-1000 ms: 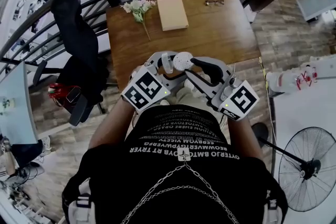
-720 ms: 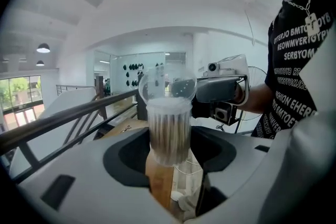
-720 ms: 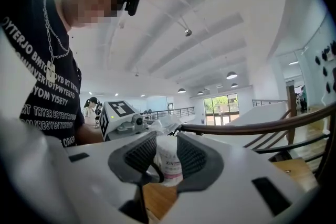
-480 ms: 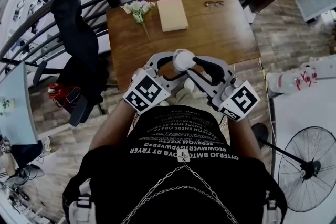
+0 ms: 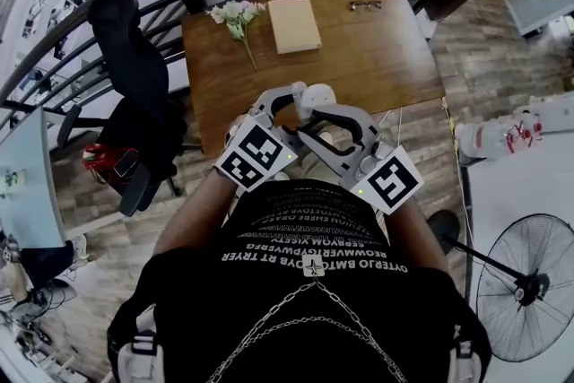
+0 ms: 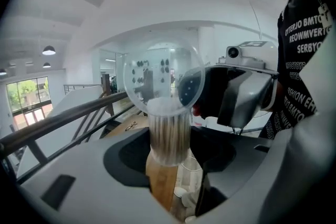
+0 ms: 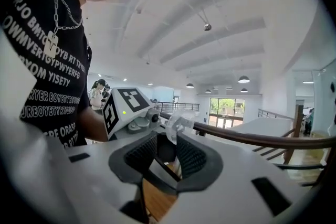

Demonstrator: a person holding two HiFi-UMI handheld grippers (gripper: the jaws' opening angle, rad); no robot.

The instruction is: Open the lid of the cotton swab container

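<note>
My left gripper [image 6: 169, 150] is shut on a clear cotton swab container [image 6: 169, 136], held upright above my lap. Its round clear lid [image 6: 157, 76] stands swung up above the swabs. In the head view the container [image 5: 314, 94] is at the table's near edge, with the left gripper [image 5: 291, 100] beside it. My right gripper [image 5: 314, 117] reaches across it from the right. That gripper's jaws [image 7: 167, 147] are closing. The lid's rim [image 7: 178, 122] lies at their tips, partly in the gap. I see no pad pressing on it.
On the wooden table [image 5: 359, 58] ahead of me lie a bunch of white flowers [image 5: 235, 13], a tan book [image 5: 294, 22] and a pair of glasses [image 5: 365, 4]. A black chair [image 5: 134, 76] stands to the left, a railing runs behind the table, and a fan [image 5: 525, 287] is at the right.
The right gripper has swung left, from beside the container to across its top. The left gripper and container have shifted slightly away from me.
</note>
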